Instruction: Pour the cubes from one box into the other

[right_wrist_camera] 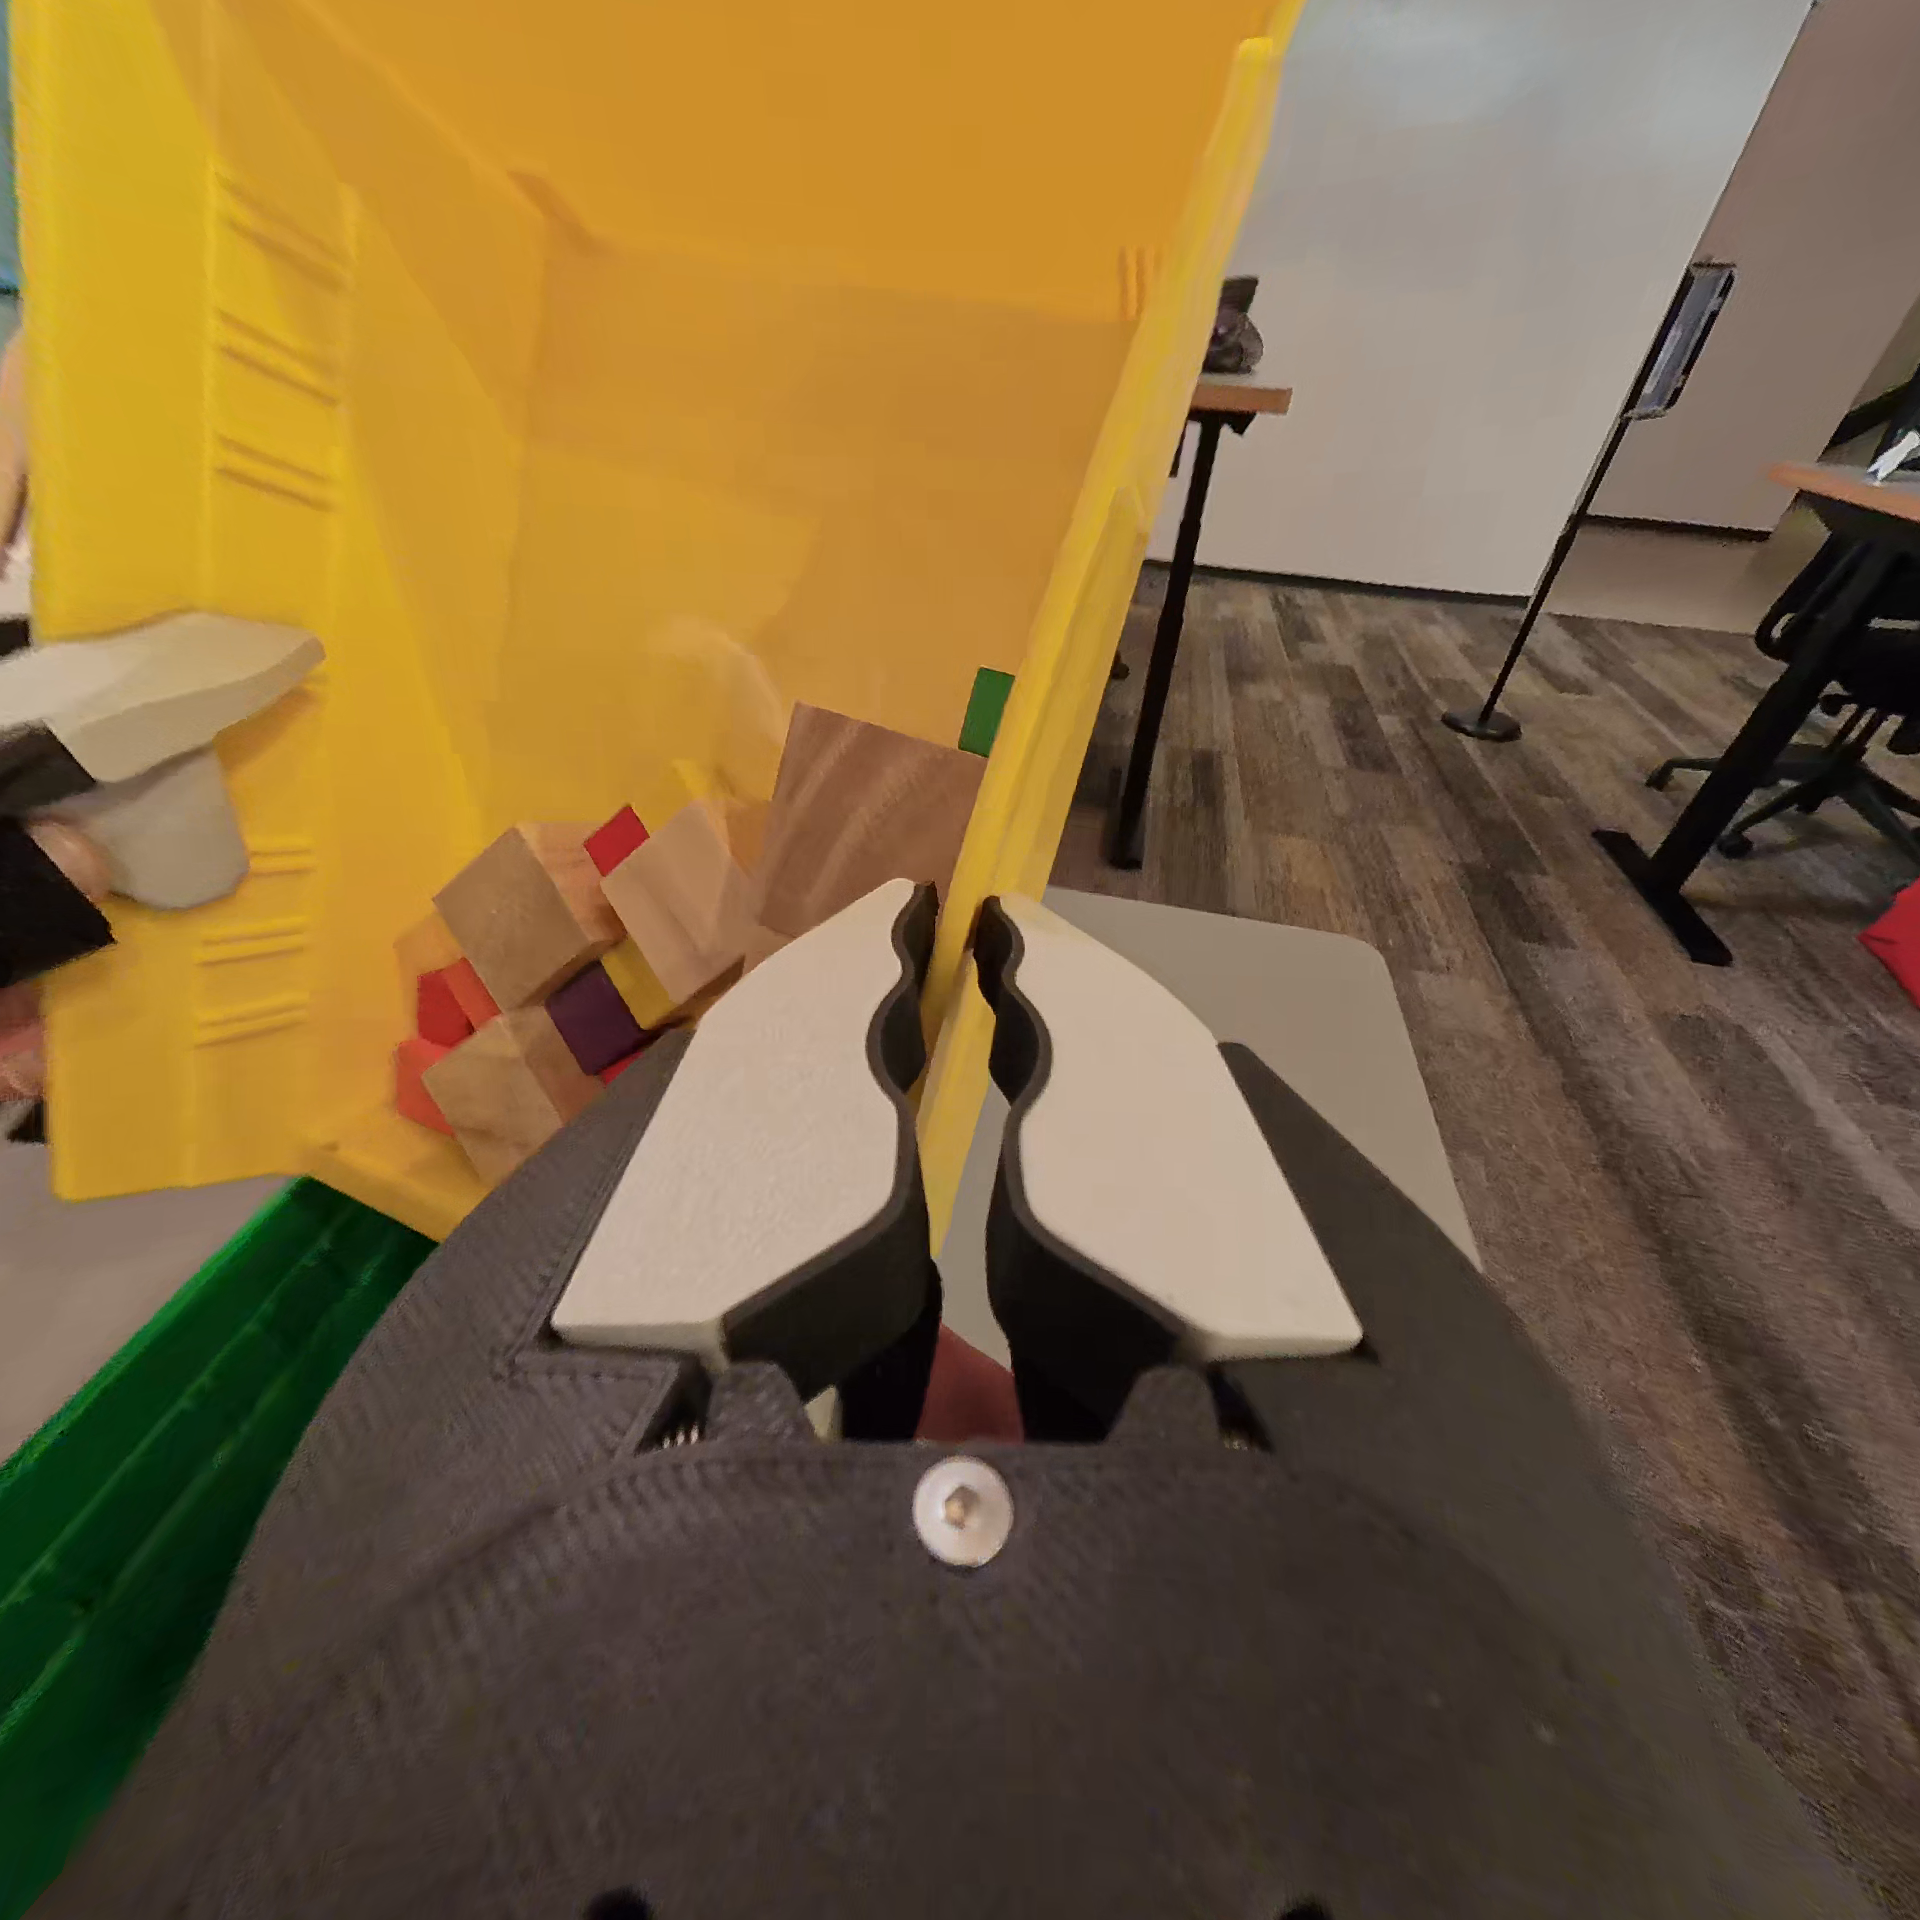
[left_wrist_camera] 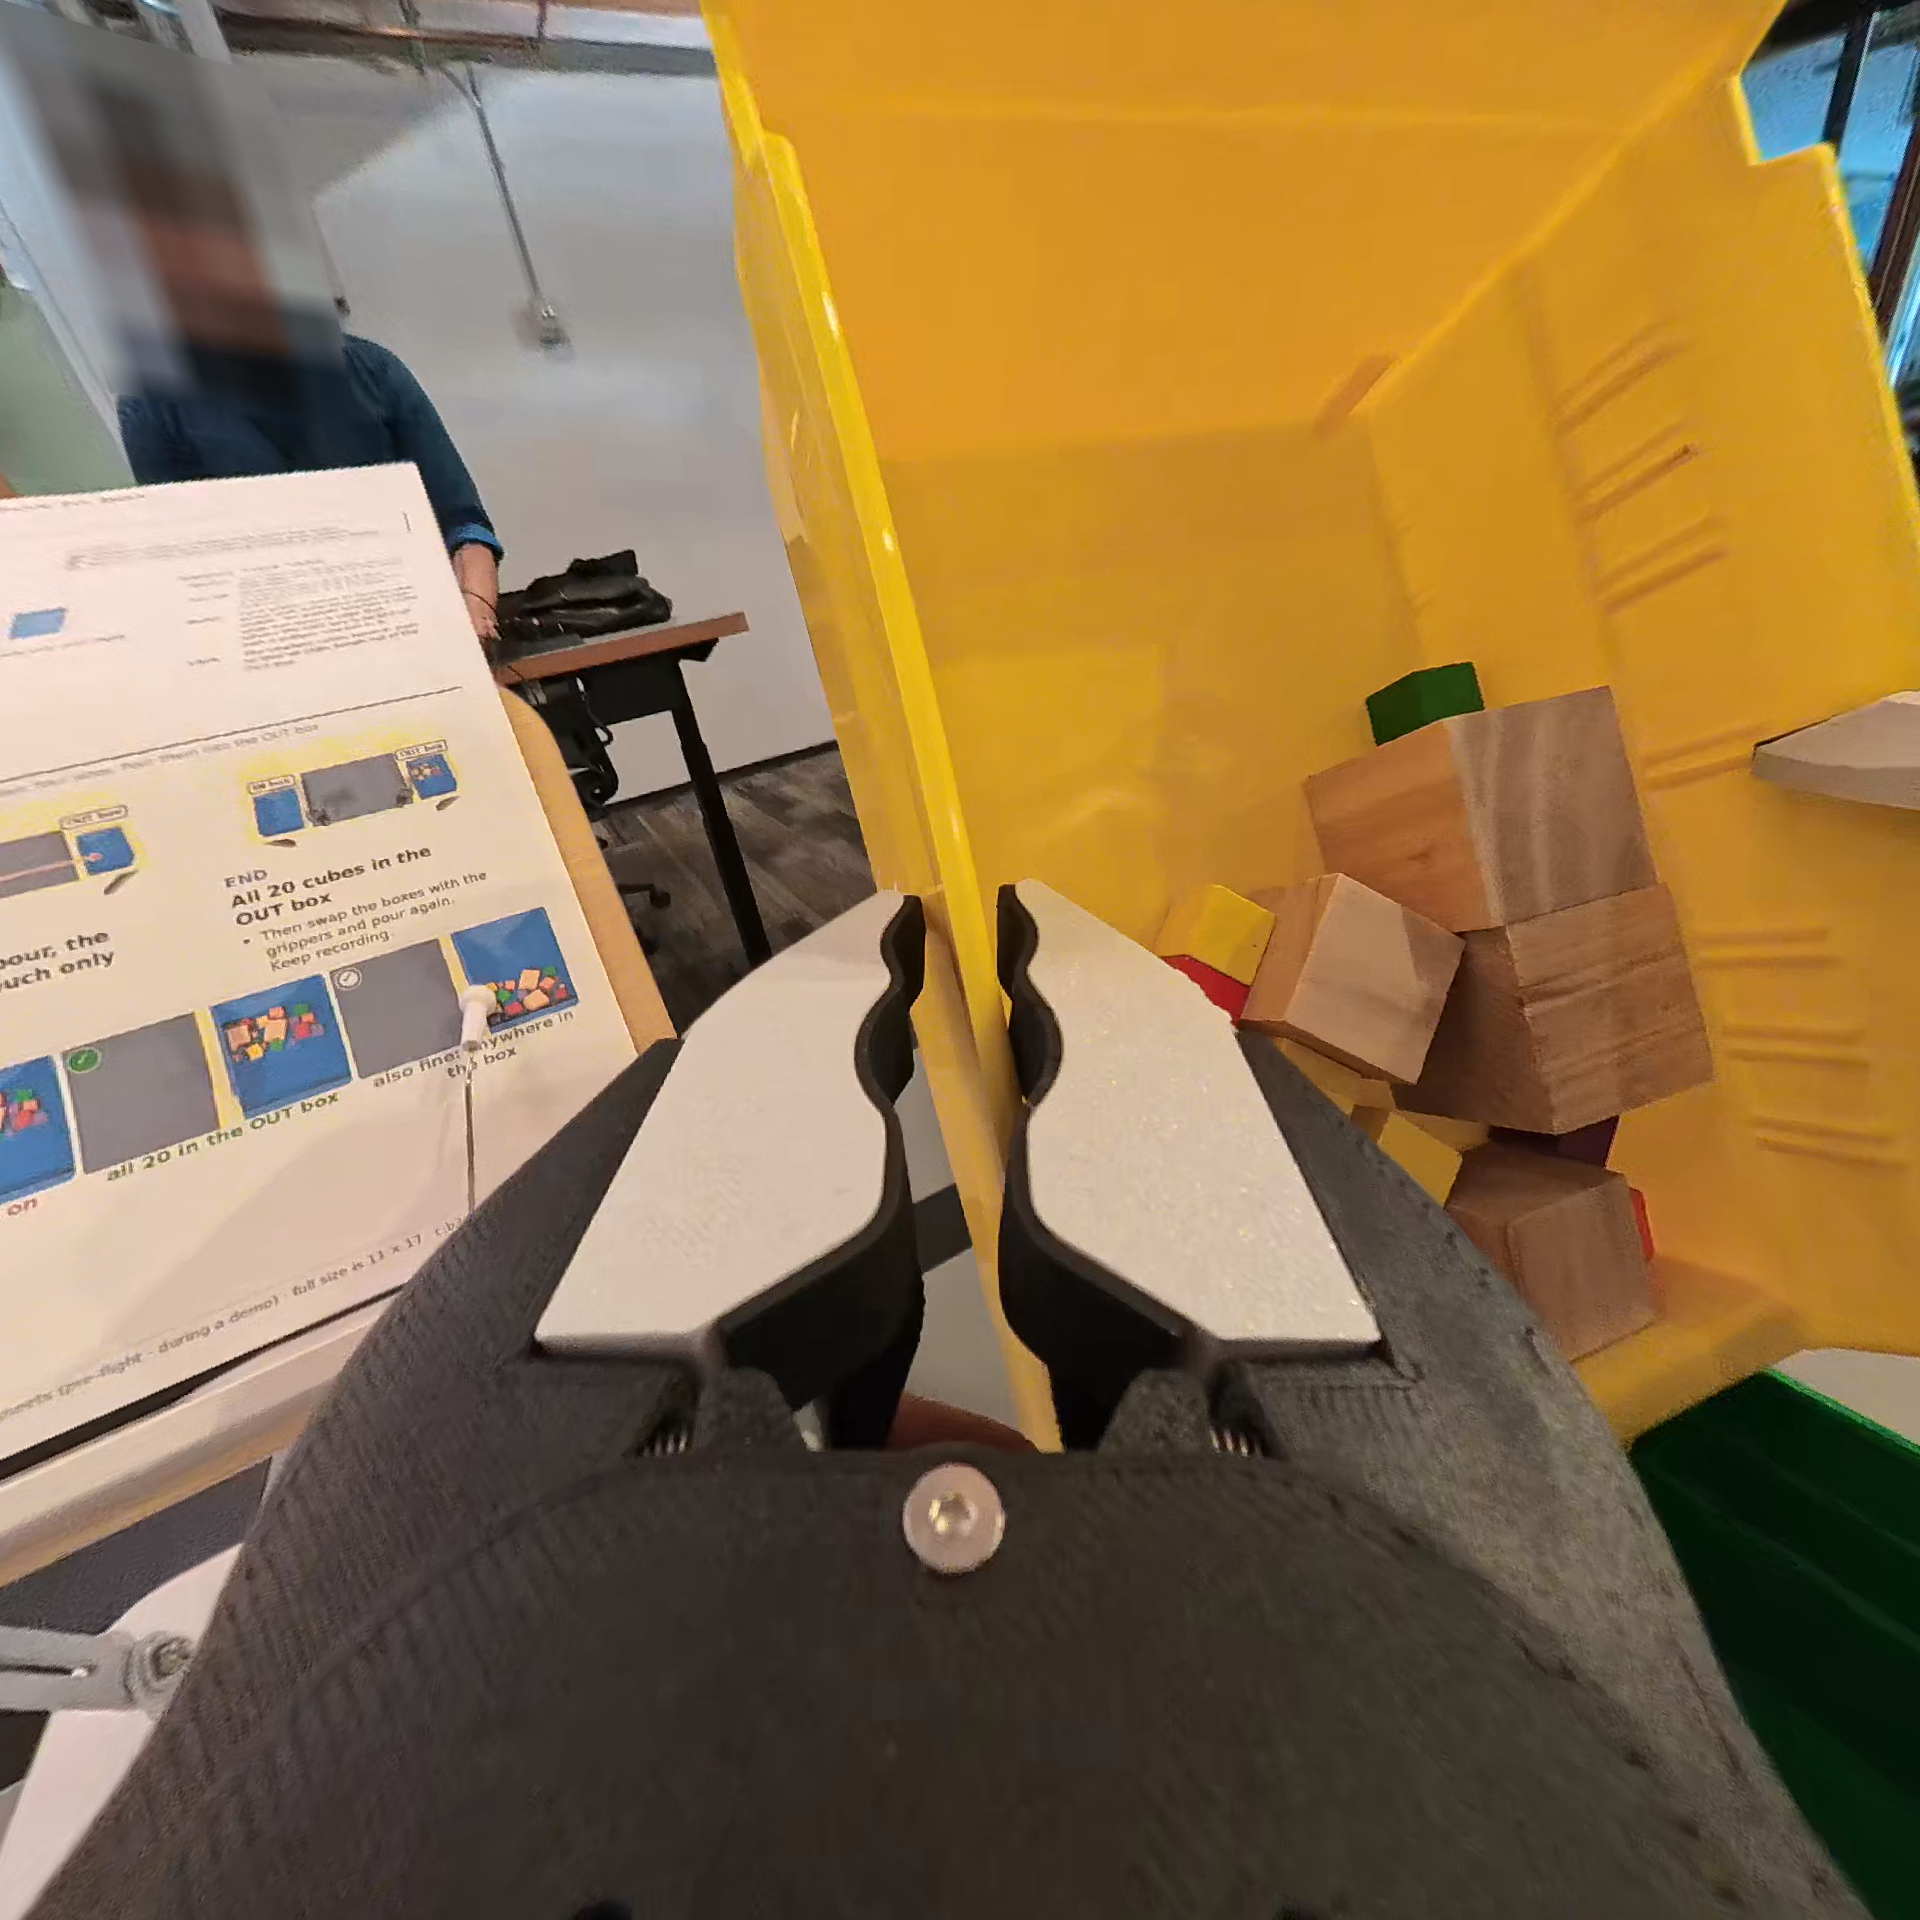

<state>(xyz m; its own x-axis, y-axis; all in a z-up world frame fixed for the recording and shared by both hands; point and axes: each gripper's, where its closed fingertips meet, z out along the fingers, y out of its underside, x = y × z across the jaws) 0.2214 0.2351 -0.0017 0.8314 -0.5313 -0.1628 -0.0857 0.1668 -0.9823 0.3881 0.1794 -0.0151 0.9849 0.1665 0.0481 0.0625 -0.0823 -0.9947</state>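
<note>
A yellow box (left_wrist_camera: 1195, 416) is tipped steeply up, with its open side facing me. My left gripper (left_wrist_camera: 961, 914) is shut on its left wall. My right gripper (right_wrist_camera: 956, 914) is shut on the right wall of the same yellow box (right_wrist_camera: 675, 364). Several wooden and coloured cubes (left_wrist_camera: 1486, 914) are piled at the box's low end, and they also show in the right wrist view (right_wrist_camera: 582, 977). A green box (left_wrist_camera: 1787, 1579) lies just below that low end; its rim shows in the right wrist view (right_wrist_camera: 156, 1455) too. Each view shows the other gripper's fingers (right_wrist_camera: 177, 707) on the far wall.
A printed instruction sheet (left_wrist_camera: 260, 883) stands propped at the left. A person in a dark blue top (left_wrist_camera: 312, 426) sits behind it. A grey table top (right_wrist_camera: 1299, 1039) lies under the boxes. Desks (right_wrist_camera: 1236, 400), office chairs (right_wrist_camera: 1849, 686) and a pole stand (right_wrist_camera: 1558, 540) stand on the wood floor.
</note>
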